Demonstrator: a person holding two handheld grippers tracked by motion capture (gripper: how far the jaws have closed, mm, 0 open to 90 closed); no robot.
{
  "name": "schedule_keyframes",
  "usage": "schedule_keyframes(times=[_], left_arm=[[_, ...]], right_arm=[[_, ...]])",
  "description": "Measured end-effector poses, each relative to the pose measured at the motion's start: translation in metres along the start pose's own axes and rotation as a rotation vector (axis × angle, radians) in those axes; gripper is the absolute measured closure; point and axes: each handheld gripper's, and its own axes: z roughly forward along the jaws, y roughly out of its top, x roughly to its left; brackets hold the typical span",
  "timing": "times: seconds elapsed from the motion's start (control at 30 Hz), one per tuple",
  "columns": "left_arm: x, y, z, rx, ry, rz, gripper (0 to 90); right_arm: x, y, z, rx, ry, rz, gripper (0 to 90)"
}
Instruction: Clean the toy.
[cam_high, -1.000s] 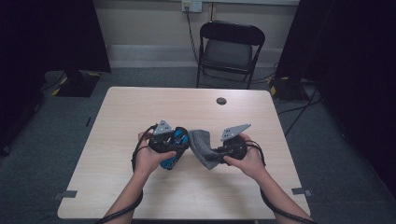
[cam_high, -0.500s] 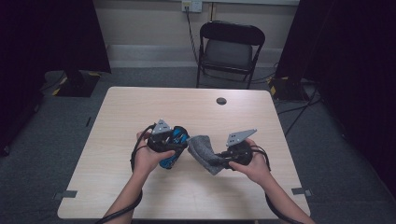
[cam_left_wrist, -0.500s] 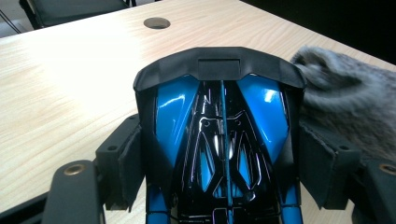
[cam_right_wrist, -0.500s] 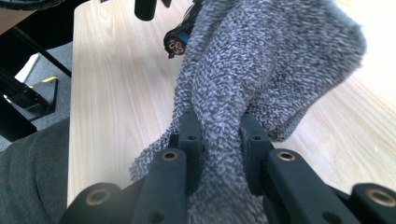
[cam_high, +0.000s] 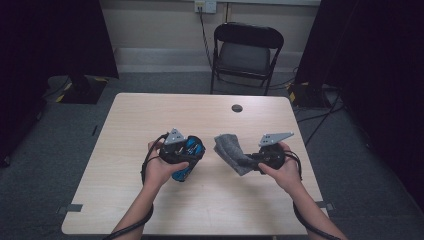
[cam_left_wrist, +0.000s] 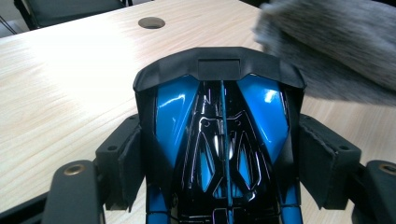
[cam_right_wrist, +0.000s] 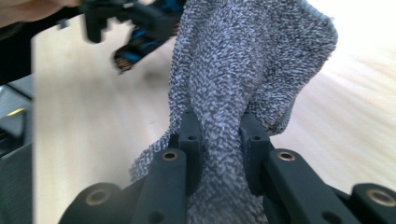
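Right tongs (cam_high: 252, 161) pulled rightward pinching grey cloth (cam_high: 231, 151), left tongs (cam_high: 186, 159) clamping blue toy car (cam_high: 186, 156)

High view overhead; gripper views close; table (cam_high: 150, 125) shared.

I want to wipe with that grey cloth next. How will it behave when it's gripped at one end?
Probably floppy: the cloth bunches and folds where the right gripper pinches it. It likely grips well, since its surface looks looped and fuzzy, not slick. It seems light, as its free end holds out above the table without dragging the gripper down.
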Motion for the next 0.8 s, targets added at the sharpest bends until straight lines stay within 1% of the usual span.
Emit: schedule_keyframes(times=[0.1,0.2,0.3,0.5,0.6,0.8], left_arm=[[-0.003,0.001,0.001,0.003,-0.011,0.003,25.6],[-0.005,0.001,0.003,0.003,-0.021,0.006,25.6],[-0.007,0.002,0.003,0.002,-0.026,0.01,25.6],[-0.012,0.003,0.003,0.001,-0.038,0.018,25.6],[-0.015,0.004,0.004,0.002,-0.047,0.029,25.6],[-0.021,0.007,0.005,-0.002,-0.063,0.042,25.6]], right_arm=[[-0.008,0.006,0.002,-0.008,-0.037,0.025,75.3],[-0.014,0.017,0.004,-0.019,-0.07,0.034,75.3],[-0.017,0.029,0.008,-0.024,-0.089,0.038,75.3],[-0.019,0.049,0.021,-0.009,-0.11,0.029,75.3],[-0.02,0.058,0.027,-0.01,-0.114,0.032,75.3],[-0.02,0.068,0.037,-0.014,-0.121,0.043,75.3]])
